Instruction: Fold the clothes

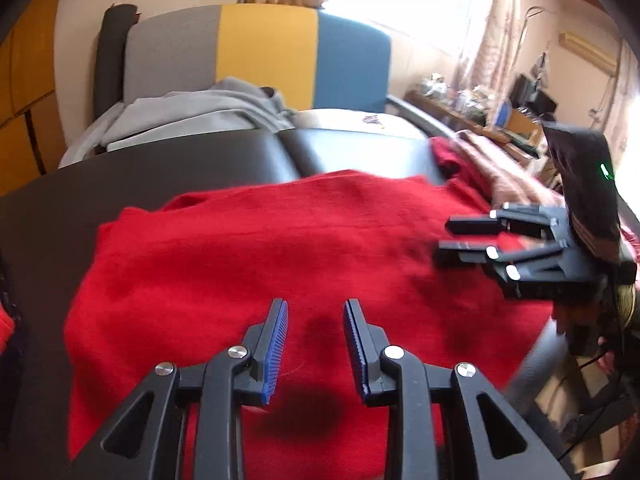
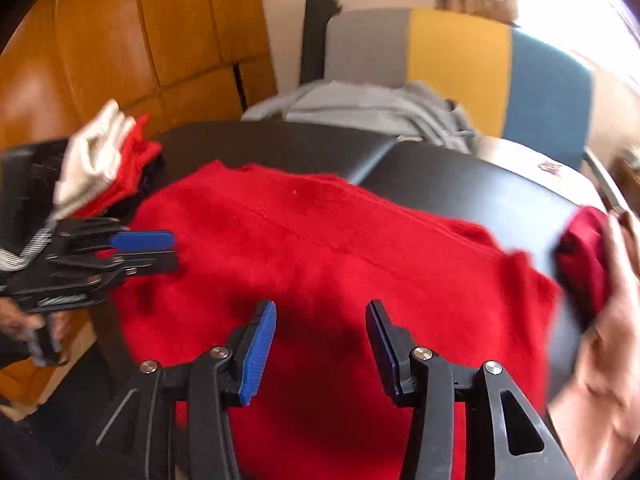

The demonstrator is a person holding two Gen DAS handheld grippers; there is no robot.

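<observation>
A bright red knit garment point(image 1: 280, 240) lies spread flat on the dark table point(image 1: 160, 168). In the left wrist view my left gripper point(image 1: 315, 304) stands open just above the garment's near part, with only cloth showing in the gap. My right gripper point(image 1: 442, 236) reaches in from the right, low over the garment's right side. The right wrist view shows the same red garment point(image 2: 320, 240) under my open right gripper point(image 2: 322, 306), with nothing held between its blue pads. My left gripper point(image 2: 174, 250) comes in from the left at the garment's edge.
A grey garment point(image 2: 360, 108) lies on the grey, yellow and blue chair point(image 1: 264, 52) behind the table. A pile of white, red and dark clothes point(image 2: 100, 168) sits at the table's left. Dark red cloth point(image 2: 584, 256) and pinkish-beige cloth point(image 2: 608, 340) lie at the right edge.
</observation>
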